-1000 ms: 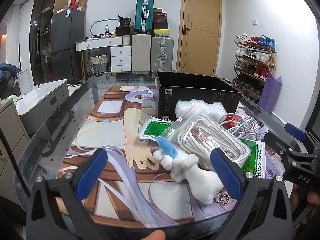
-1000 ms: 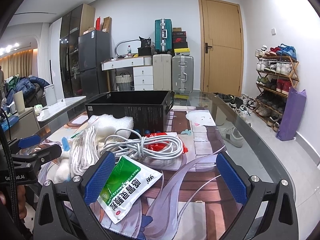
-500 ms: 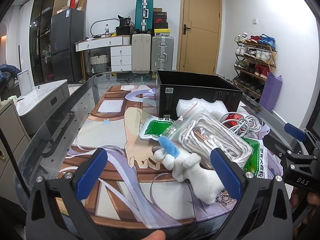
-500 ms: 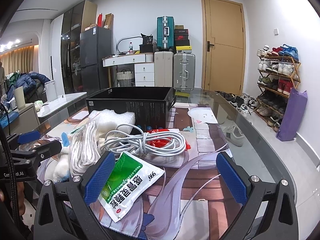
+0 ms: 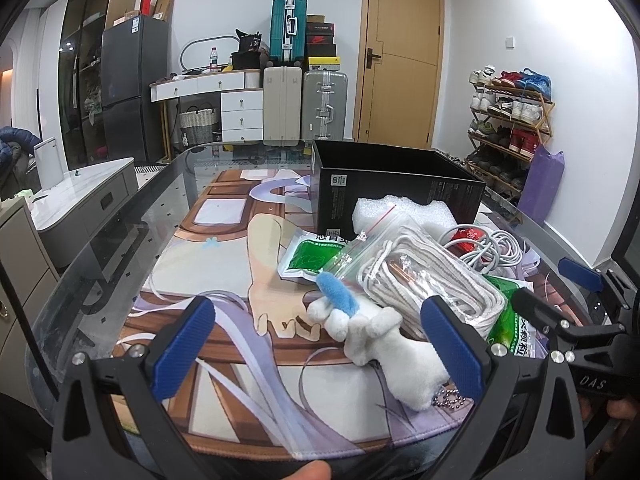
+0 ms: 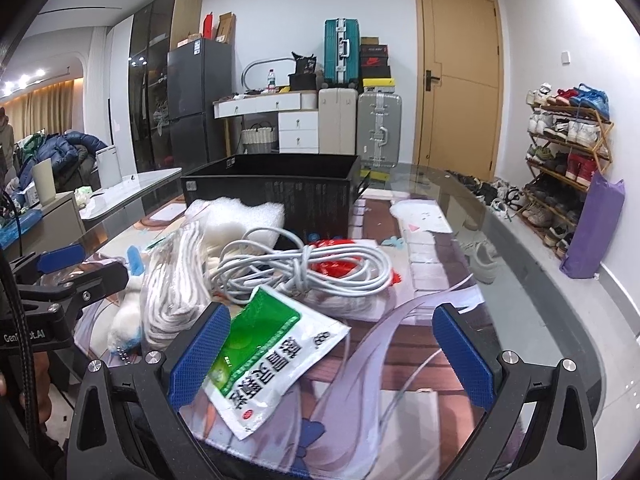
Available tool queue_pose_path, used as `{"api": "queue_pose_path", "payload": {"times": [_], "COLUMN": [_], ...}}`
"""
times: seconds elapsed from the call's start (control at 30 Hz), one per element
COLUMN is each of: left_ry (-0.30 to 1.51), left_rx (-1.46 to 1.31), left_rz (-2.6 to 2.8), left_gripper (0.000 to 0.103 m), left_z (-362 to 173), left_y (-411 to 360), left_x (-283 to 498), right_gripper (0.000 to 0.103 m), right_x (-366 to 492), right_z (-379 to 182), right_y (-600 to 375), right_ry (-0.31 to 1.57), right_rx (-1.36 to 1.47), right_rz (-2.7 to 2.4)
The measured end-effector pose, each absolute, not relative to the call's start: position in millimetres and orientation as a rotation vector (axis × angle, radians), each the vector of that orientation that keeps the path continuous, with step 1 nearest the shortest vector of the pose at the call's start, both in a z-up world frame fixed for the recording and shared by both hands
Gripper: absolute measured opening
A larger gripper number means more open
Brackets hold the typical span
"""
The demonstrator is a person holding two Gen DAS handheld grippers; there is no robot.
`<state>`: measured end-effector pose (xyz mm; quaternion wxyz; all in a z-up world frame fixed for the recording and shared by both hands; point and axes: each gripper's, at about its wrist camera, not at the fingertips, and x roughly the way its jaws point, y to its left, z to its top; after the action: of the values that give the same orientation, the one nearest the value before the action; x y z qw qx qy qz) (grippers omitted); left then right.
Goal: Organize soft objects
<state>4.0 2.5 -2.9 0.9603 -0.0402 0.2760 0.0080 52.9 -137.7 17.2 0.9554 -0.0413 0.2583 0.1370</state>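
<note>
A pile of soft things lies on the printed mat before an open black box [image 5: 396,184] [image 6: 280,192]. A white plush toy [image 5: 384,340] with a blue tuft lies nearest. Beside it are a zip bag of white rope [image 5: 424,276] [image 6: 172,280], white foam [image 5: 400,212] [image 6: 236,216], a coiled white cable [image 6: 304,268] [image 5: 484,248], a red packet [image 6: 336,268], and green-and-white sachets [image 6: 272,348] [image 5: 308,256]. My left gripper [image 5: 320,344] is open, just short of the plush. My right gripper [image 6: 332,352] is open over one sachet.
The glass table [image 5: 104,248] curves away at left and right edges [image 6: 540,256]. A grey cabinet [image 5: 80,200] stands left of it. Suitcases [image 5: 304,100], drawers, a fridge and a door stand behind. A shoe rack [image 6: 568,148] stands at the right wall.
Both grippers have crept slightly forward toward the pile and stay open. Nothing on the table has moved.
</note>
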Motion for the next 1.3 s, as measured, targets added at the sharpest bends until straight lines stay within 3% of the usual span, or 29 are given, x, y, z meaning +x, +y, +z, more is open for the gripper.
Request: {"api": "queue_pose_path", "payload": {"times": [0.97,1.3], "left_ry": [0.605,0.648], "left_rx": [-0.066,-0.078], "left_rz": [0.001,-0.019], "left_gripper": [0.103,0.103], "left_z": [-12,-13], "left_y": [0,0], "left_x": [9,16], "right_gripper": [0.102,0.1], "right_x": [80,80], "right_z": [-4,-7], "right_y": [-131,-134], "right_ry": [0.695,0.67], "right_rx": [-0.086,-0.09], "right_rz": [0.306,0.3]}}
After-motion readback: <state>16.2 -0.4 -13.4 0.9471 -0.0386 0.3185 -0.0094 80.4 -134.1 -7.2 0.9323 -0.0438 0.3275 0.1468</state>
